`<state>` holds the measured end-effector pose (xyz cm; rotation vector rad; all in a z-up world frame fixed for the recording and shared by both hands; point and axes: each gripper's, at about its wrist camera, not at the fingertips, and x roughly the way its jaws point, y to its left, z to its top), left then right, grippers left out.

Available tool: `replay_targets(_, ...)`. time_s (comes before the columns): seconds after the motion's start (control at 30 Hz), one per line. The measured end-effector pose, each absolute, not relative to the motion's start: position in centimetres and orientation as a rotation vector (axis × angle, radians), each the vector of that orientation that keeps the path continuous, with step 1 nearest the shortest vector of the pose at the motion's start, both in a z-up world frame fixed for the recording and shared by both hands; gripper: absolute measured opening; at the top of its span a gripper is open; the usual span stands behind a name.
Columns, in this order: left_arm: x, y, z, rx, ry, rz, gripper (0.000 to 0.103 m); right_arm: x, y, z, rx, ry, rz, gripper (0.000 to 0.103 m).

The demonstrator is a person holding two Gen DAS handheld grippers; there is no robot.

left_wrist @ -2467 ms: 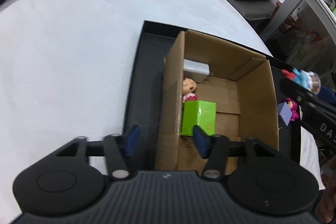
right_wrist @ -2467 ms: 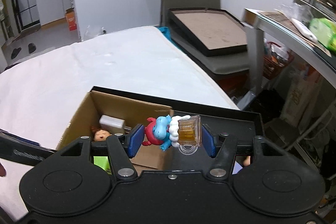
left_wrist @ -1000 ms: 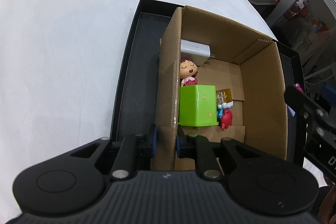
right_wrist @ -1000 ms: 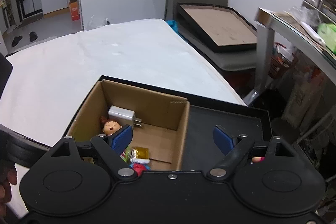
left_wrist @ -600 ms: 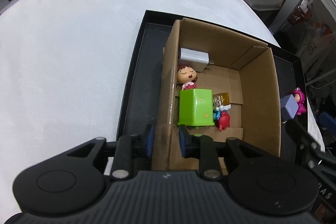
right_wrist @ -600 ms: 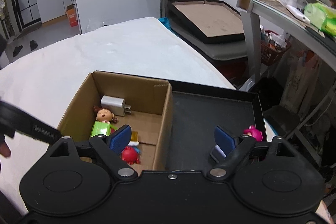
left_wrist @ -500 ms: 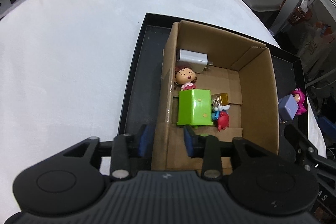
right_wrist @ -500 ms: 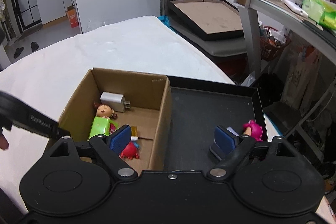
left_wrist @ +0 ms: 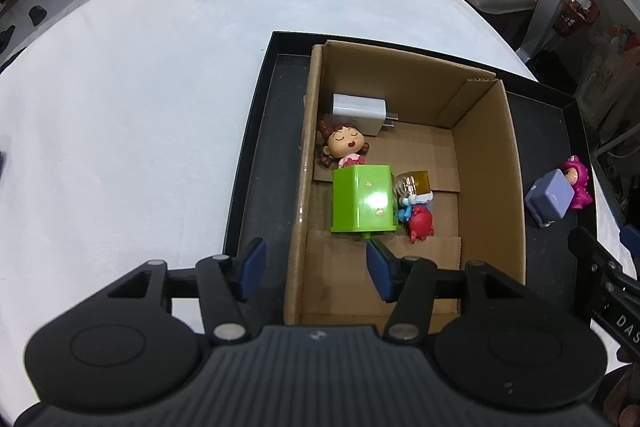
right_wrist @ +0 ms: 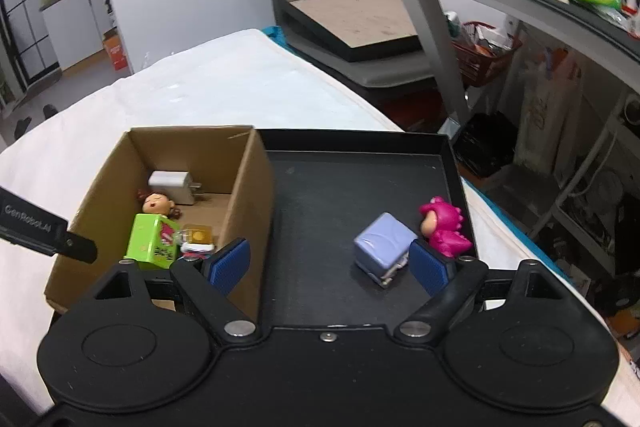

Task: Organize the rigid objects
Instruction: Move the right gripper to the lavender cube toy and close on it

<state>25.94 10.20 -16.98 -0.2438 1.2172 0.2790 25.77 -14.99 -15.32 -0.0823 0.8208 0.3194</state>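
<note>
The left gripper (left_wrist: pixel 314 269) is hanging with jaws open astride the cardboard box (left_wrist: pixel 486 163) wall; the right gripper (right_wrist: pixel 330 263) is hovering, jaws spread empty, near the lavender cube (right_wrist: pixel 384 241). The cube is sitting on the black tray (right_wrist: pixel 340 187), touching the pink dinosaur figurine (right_wrist: pixel 442 225).

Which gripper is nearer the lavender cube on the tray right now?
Right. The right gripper is open with the lavender cube between its jaws. The left gripper is open astride the cardboard box wall, across the box from the cube.

Box (left_wrist: pixel 486 163) in tray (right_wrist: pixel 352 183), cube (right_wrist: pixel 383 245) right of box
</note>
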Motion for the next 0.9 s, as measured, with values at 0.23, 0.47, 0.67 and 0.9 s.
replay_targets(0.23, 26.1, 9.4, -17.1, -0.214, 1.235, 0.301, 0.057, 26.2, -16.7, -16.3, -0.066, 0.806, 0.277, 0.086)
replay_targets(0.47, 26.7, 8.6, -17.4, -0.171, 1.252, 0.313, 0.058, 26.9, -18.7, -17.8, 0.008, 0.796, 0.23, 0.086)
replay_targets(0.67, 27.4, 8.4, -17.3, -0.157, 1.262, 0.332, 0.058, 27.9, -19.3, -19.0, 0.051, 0.795, 0.215, 0.086)
replay_targets(0.9, 28.4, 8.1, -17.1, -0.119, 1.264, 0.345, 0.058, 28.8, -19.3, -19.8, 0.077, 0.793, 0.206, 0.086)
